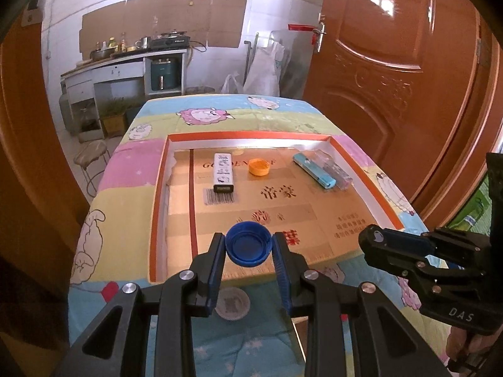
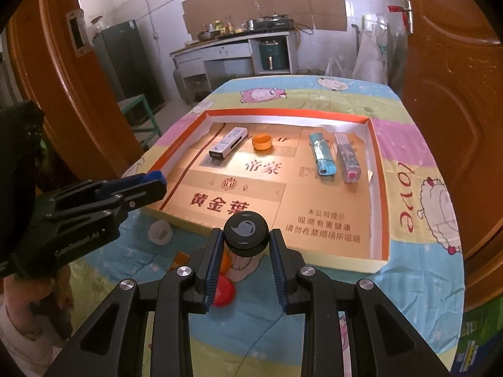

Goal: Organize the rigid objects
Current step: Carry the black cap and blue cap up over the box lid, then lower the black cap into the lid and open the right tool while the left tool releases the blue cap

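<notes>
Currently both grippers are loaded. Left gripper (image 1: pixel 249 245) is clamped on a blue bottle cap (image 1: pixel 248 244), open side facing the camera, pads pressing its rim on both sides; it's held above the near edge of the cardboard tray (image 1: pixel 158 188). Right gripper (image 2: pixel 246 234) is clamped on a black round cap (image 2: pixel 246 229) with a white swirl logo on top, also held over the tray's near edge.

Tray sits on a table under a cartoon-sheep cloth (image 1: pixel 132 169). Inside, along the far wall: a white rectangular box (image 1: pixel 223 172) on the left, an orange cap (image 1: pixel 259 166) just beside it, open side up, then a light-blue lighter (image 2: pixel 320 154) and a clear lighter (image 2: pixel 347 158) side by side on the right.

On the cloth outside the tray, near side: a white cap (image 2: pixel 160 232) and a red cap (image 2: pixel 223 290), partly hidden behind the right gripper's fingers.
</notes>
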{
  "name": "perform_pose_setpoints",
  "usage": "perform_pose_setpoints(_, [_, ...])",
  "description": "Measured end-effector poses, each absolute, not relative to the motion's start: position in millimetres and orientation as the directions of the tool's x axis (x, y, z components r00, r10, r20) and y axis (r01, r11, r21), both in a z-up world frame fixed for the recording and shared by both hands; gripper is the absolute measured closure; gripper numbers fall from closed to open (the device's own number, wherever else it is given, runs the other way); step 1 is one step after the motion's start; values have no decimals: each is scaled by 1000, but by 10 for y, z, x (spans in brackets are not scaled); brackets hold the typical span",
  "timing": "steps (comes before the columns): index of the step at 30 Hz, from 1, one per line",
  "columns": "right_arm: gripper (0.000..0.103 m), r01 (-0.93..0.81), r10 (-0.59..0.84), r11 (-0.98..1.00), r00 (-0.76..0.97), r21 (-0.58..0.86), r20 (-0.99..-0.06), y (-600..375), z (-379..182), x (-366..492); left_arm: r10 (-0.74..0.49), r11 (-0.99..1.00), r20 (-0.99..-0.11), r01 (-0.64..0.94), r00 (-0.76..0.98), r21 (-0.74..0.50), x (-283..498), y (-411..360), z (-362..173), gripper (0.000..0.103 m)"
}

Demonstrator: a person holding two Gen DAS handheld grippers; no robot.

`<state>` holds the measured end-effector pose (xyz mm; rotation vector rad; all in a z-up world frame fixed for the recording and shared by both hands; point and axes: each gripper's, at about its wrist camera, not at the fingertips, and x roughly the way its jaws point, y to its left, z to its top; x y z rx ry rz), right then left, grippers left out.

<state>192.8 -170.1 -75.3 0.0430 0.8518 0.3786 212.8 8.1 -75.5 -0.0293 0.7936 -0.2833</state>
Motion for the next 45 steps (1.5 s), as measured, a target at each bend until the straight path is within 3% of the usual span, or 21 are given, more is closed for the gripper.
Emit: perform_pose_setpoints(45, [73, -339, 316, 934, 632, 114, -708, -1835, -558, 3146, -180, 981, -716, 171, 675, -86, 3367, 234, -681, 72])
